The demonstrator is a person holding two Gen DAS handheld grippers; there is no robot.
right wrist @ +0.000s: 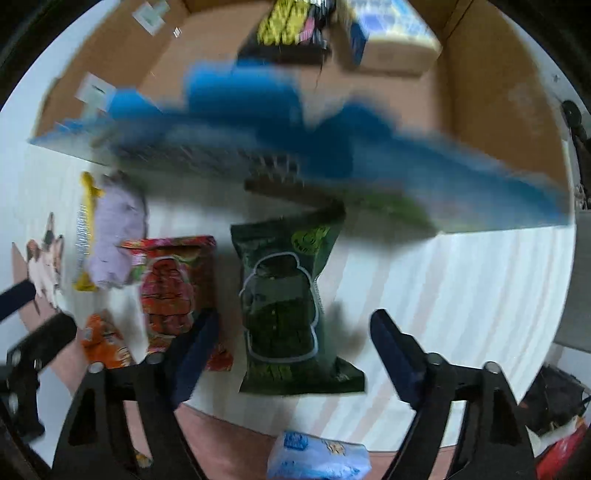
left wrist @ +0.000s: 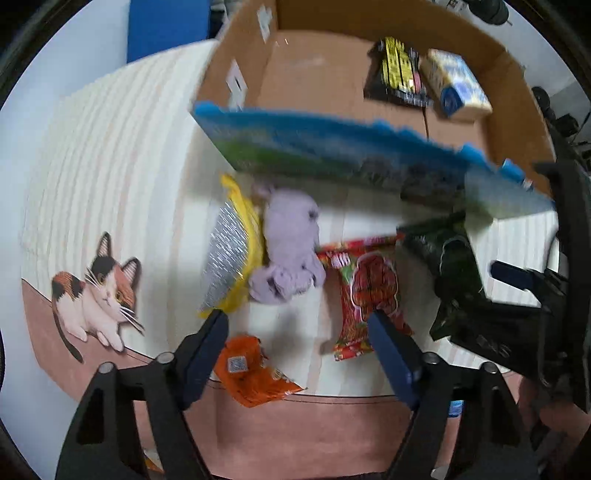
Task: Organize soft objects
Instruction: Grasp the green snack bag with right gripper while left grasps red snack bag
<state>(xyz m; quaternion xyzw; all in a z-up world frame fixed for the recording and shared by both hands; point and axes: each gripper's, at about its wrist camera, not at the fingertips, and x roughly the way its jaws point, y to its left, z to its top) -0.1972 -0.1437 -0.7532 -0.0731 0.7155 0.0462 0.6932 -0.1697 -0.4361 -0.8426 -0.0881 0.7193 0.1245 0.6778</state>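
A large blue and green snack bag (left wrist: 351,155) (right wrist: 295,147) is in the air, blurred, over the near rim of the cardboard box (left wrist: 236,48) (right wrist: 480,92); neither gripper holds it. On the mat lie a lilac plush (left wrist: 291,247) (right wrist: 114,236), a yellow-silver packet (left wrist: 231,258), a red packet (left wrist: 365,288) (right wrist: 170,288), an orange packet (left wrist: 251,373) (right wrist: 103,339) and a dark green packet (left wrist: 447,258) (right wrist: 284,302). My left gripper (left wrist: 297,325) is open above the mat near the plush and red packet. My right gripper (right wrist: 291,328) is open around the green packet.
In the box lie a black and yellow packet (left wrist: 399,70) (right wrist: 288,26) and a yellow-blue tissue pack (left wrist: 456,85) (right wrist: 391,33). A light blue pack (right wrist: 317,458) lies at the mat's near edge. The mat carries a cat picture (left wrist: 96,291).
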